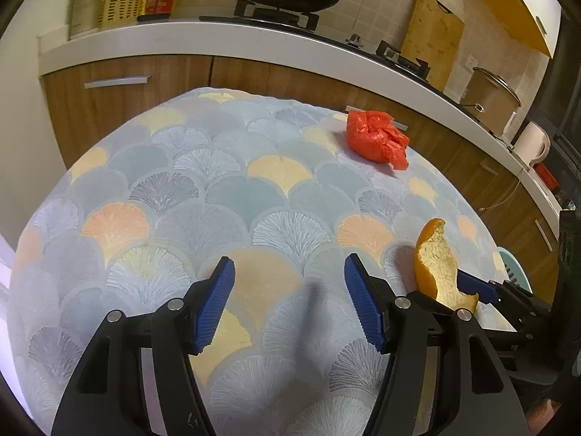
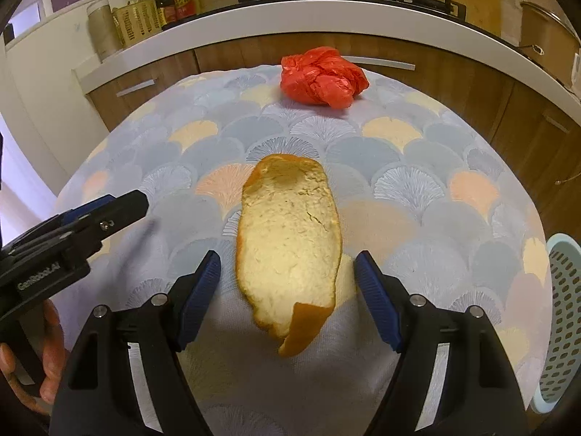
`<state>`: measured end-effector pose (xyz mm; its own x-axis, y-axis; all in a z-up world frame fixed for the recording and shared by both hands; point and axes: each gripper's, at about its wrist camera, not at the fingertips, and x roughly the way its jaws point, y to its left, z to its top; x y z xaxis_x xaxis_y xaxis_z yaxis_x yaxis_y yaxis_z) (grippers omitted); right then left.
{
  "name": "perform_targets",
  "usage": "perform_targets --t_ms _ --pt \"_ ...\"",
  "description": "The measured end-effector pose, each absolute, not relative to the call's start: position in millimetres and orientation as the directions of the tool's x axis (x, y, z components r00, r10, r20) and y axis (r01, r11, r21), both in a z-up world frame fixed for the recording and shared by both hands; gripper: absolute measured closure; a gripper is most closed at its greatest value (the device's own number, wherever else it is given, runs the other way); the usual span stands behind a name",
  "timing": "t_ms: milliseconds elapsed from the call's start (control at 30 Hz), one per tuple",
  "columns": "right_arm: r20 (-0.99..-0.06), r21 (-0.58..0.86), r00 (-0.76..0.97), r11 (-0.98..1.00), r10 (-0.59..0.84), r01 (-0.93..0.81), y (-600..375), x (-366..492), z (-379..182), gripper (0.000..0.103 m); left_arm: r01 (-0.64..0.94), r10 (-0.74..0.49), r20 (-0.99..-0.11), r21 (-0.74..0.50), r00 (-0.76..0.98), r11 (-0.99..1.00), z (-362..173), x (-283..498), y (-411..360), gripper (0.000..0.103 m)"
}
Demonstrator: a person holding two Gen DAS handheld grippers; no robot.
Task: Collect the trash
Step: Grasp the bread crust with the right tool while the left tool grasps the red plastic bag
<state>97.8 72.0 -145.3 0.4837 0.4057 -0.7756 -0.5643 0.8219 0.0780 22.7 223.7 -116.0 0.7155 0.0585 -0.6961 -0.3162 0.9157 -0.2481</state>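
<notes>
A large piece of orange peel [image 2: 290, 250] lies pith side up on the patterned tablecloth [image 2: 417, 189]. My right gripper [image 2: 288, 258] is open around it, one blue pad on each side with a gap to the peel. In the left wrist view the peel [image 1: 435, 265] curls up to the right of my left gripper [image 1: 288, 267], which is open over bare cloth with nothing between its pads. A crumpled red plastic bag [image 2: 319, 78] sits at the table's far edge, apart from both grippers; it also shows at the far right as the bag [image 1: 376, 138].
A pale blue perforated basket [image 2: 563, 309] stands off the table's right edge. A person's hand [image 2: 47, 345] holds the left gripper's black body at lower left. Behind the table runs a kitchen counter [image 1: 218, 40] with a wok, bottles, a cutting board and pots.
</notes>
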Motion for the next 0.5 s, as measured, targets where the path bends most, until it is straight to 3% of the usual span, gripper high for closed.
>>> perform_targets --t_ms 133,233,433,500 --pt "-0.765 0.045 0.509 0.821 0.395 -0.569 73.5 92.9 -143.2 0.067 -0.313 0.058 -0.698 -0.244 0.713 0.918 -116.0 22.6 221.2 0.042" --pt "-0.751 0.064 0.513 0.819 0.416 -0.570 68.6 92.3 -139.6 0.077 -0.305 0.063 -0.699 -0.227 0.712 0.925 -114.1 24.6 219.0 0.042" --pt "-0.727 0.047 0.556 0.837 0.403 -0.545 50.5 106.1 -123.1 0.081 -0.205 0.015 -0.695 -0.191 0.719 0.960 -90.0 50.9 211.5 0.042" --pt "-0.710 0.011 0.595 0.851 0.377 -0.525 43.9 116.9 -115.4 0.081 -0.166 -0.015 -0.679 -0.200 0.734 0.966 -79.4 66.5 208.0 0.037"
